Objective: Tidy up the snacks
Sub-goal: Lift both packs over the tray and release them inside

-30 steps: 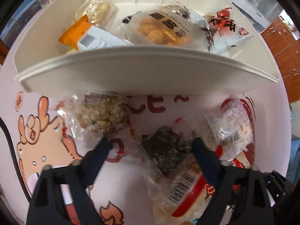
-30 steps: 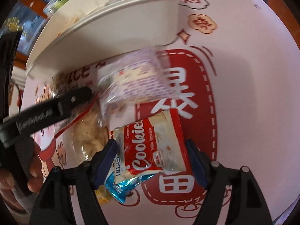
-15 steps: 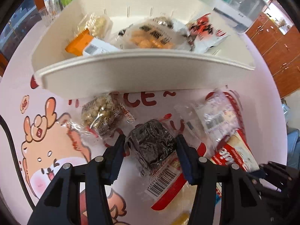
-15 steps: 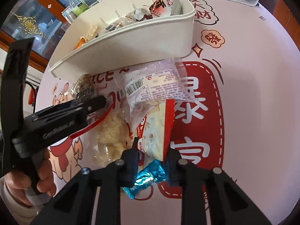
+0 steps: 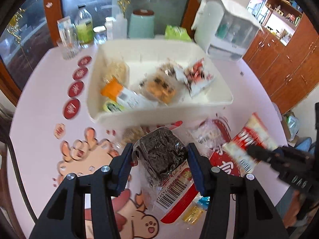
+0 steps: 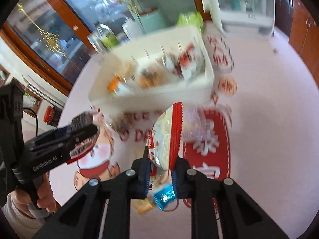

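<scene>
My left gripper [image 5: 159, 157] is shut on a dark snack packet [image 5: 161, 151] in a clear wrapper with a barcode, held above the pink table. My right gripper [image 6: 160, 171] is shut on a red and white cookie pack [image 6: 167, 139], which stands upright between the pads. In the left wrist view the cookie pack [image 5: 251, 137] hangs at the right in the right gripper [image 5: 257, 151]. The left gripper [image 6: 83, 133] with its dark packet [image 6: 81, 119] shows at the left of the right wrist view. Beyond both stands a white bin [image 5: 159, 109] holding several snack packets.
On the table lie a clear packet [image 5: 207, 135], a puffed-grain packet [image 5: 133, 132], a blue candy [image 6: 164, 196] and a yellow candy [image 6: 142, 205]. Bottles [image 5: 83, 27], a teal container [image 5: 141, 23] and a white appliance [image 5: 227, 29] stand behind the bin.
Both grippers have shut on their packets and risen with them off the table. The bin now looks farther away and lower in both views.
</scene>
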The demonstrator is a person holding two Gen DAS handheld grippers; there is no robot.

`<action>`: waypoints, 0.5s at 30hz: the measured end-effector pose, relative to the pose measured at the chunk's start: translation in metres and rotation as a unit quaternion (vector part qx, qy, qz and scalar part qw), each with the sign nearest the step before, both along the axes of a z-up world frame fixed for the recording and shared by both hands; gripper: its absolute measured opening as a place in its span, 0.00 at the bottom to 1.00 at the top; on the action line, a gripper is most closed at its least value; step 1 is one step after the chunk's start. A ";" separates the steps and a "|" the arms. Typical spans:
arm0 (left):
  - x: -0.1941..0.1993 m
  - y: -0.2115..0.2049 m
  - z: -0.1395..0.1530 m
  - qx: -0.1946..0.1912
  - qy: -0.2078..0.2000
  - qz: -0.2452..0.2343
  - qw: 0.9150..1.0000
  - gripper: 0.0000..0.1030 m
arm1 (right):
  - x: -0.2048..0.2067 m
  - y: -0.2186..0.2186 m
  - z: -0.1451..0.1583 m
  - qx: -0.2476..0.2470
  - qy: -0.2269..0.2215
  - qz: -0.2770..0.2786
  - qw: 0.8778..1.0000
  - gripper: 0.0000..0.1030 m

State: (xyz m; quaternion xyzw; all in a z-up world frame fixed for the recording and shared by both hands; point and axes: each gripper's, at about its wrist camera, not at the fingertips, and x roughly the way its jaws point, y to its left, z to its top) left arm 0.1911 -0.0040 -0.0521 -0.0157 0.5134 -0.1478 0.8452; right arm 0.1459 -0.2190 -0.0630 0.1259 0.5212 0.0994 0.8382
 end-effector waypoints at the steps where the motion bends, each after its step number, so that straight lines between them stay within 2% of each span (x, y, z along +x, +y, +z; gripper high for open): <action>1: 0.002 0.006 0.010 0.001 -0.009 0.003 1.000 0.50 | 0.002 0.001 0.012 -0.003 -0.014 0.000 1.000 0.17; 9: 0.035 0.030 0.091 0.019 -0.089 0.022 0.996 0.51 | 0.033 0.009 0.100 -0.044 -0.115 0.003 0.992 0.17; 15: 0.061 0.028 0.135 0.038 -0.145 0.021 0.989 0.51 | 0.068 0.016 0.159 -0.058 -0.183 -0.023 0.981 0.17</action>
